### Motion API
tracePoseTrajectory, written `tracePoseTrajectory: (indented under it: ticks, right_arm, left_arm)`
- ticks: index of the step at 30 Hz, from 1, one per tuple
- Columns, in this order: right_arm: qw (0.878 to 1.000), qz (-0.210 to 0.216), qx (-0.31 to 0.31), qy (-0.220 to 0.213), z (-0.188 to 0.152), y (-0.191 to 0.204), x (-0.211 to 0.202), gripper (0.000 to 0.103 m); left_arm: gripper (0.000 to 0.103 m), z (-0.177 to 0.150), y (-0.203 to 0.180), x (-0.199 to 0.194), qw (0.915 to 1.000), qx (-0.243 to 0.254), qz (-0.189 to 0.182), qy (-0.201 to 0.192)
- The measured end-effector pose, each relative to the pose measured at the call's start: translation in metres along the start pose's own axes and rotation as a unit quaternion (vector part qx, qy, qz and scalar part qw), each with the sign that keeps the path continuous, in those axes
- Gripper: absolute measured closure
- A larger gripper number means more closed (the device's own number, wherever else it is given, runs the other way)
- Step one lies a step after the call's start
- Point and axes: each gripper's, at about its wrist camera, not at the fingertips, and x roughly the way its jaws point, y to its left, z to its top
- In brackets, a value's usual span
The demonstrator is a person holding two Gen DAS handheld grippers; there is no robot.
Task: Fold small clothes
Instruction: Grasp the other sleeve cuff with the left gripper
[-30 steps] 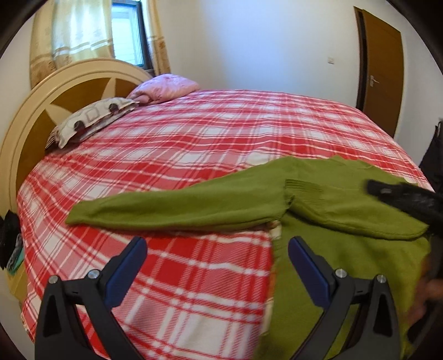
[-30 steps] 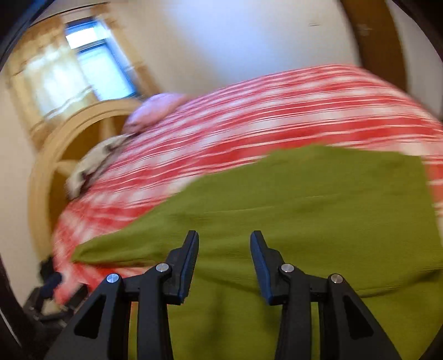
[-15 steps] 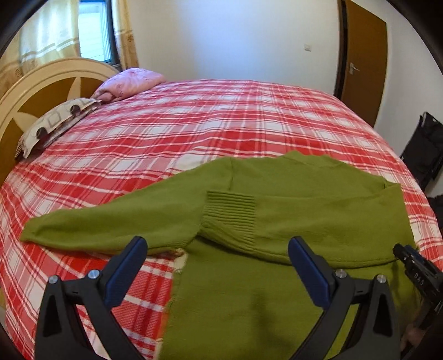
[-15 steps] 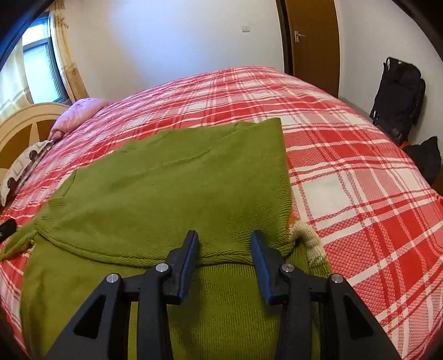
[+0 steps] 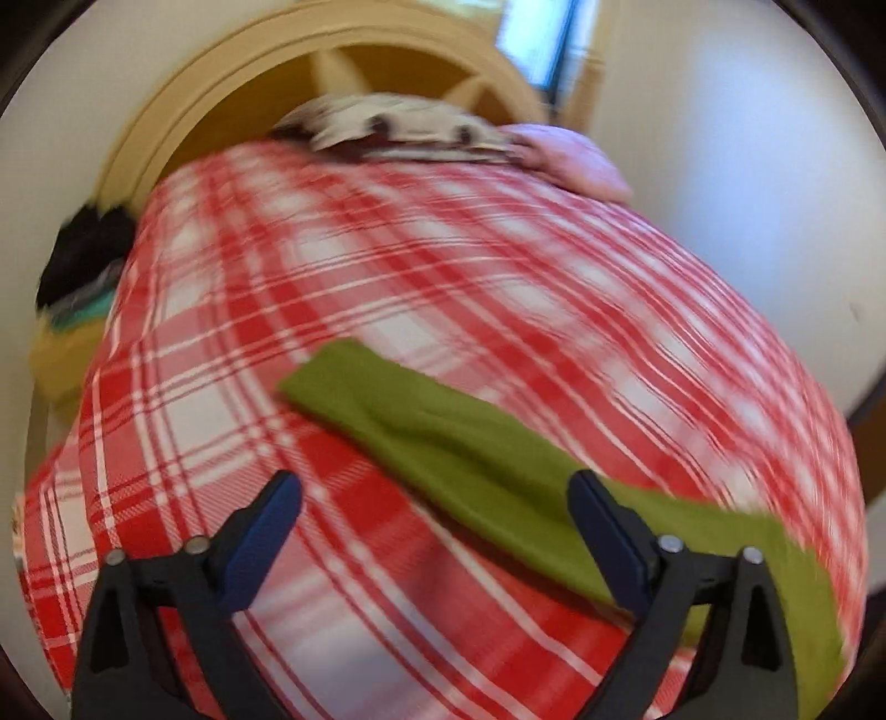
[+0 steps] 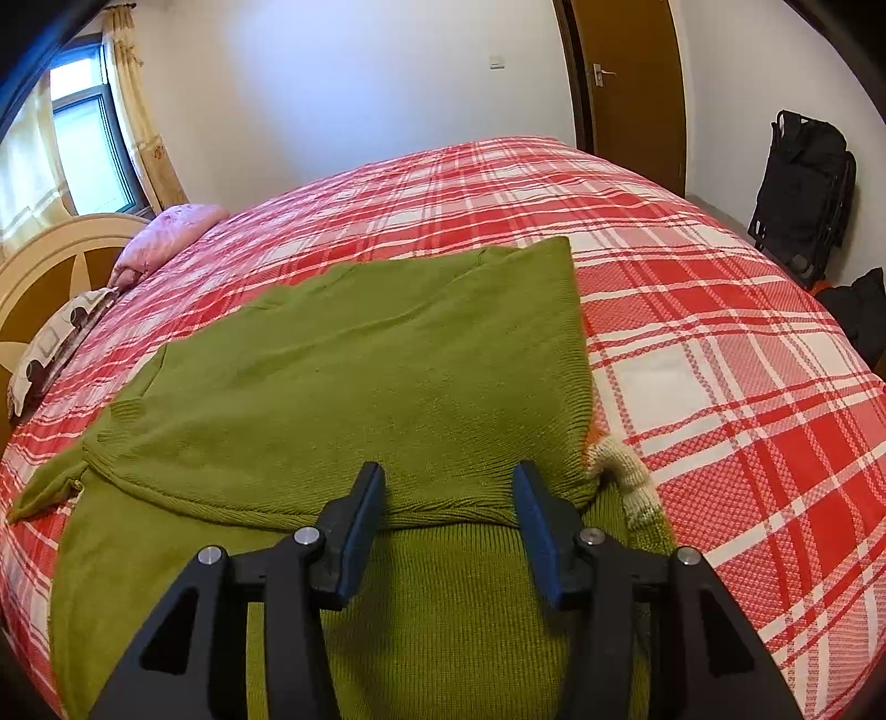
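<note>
- since the earlier frames, the left wrist view has been swung away from the body of the olive-green knitted sweater [image 6: 354,376] towards the arched cream and brown wooden headboard [image 5: 387,50], and the picture is now smeared with blur.
- the left tongs [image 5: 434,512] are seen with the jaws wide apart; they have just been closing a little, and nothing is clamped between them.
- one green sleeve [image 5: 443,437] of the sweater is stretched out flat on the red and white plaid bedspread [image 5: 387,266], running diagonally from the middle of the left view down to its lower right, where it passes under the right-hand blue pad.
- the left-hand blue pad is seen over bare plaid cloth.
- the right tongs [image 6: 448,518] are held over the sweater with the jaws partly apart; they have just been opening, and the pads are seen on either side of a rolled green fold edge without pressing on it.
- the sweater is laid across the near half of the bed, its upper layer folded over the lower body.
- a cream and orange knitted bit [image 6: 620,459] is seen sticking out at the sweater's right edge, just beside the right tongs.
- a pink pillow [image 6: 166,238] and a patterned white pillow [image 6: 55,343] are lying by the headboard.
- a brown wooden door [image 6: 631,83] and a black bag [image 6: 803,183] are seen beyond the far side of the bed.
</note>
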Motion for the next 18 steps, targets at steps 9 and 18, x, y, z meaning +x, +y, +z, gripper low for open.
tracePoseTrajectory:
  ticks: [9,18]
  right_arm:
    - [1.000,-0.001,-0.001,0.000,0.000,0.000,0.000,0.052]
    - [1.000,0.003,0.000,0.000,0.000,-0.001,0.001,0.052]
  left_arm:
    - [0.035,0.010,0.030,0.057,0.9917,-0.098,-0.041,0.073]
    - [0.092,0.009,0.032,0.073,0.9877,-0.098,-0.088,0.084]
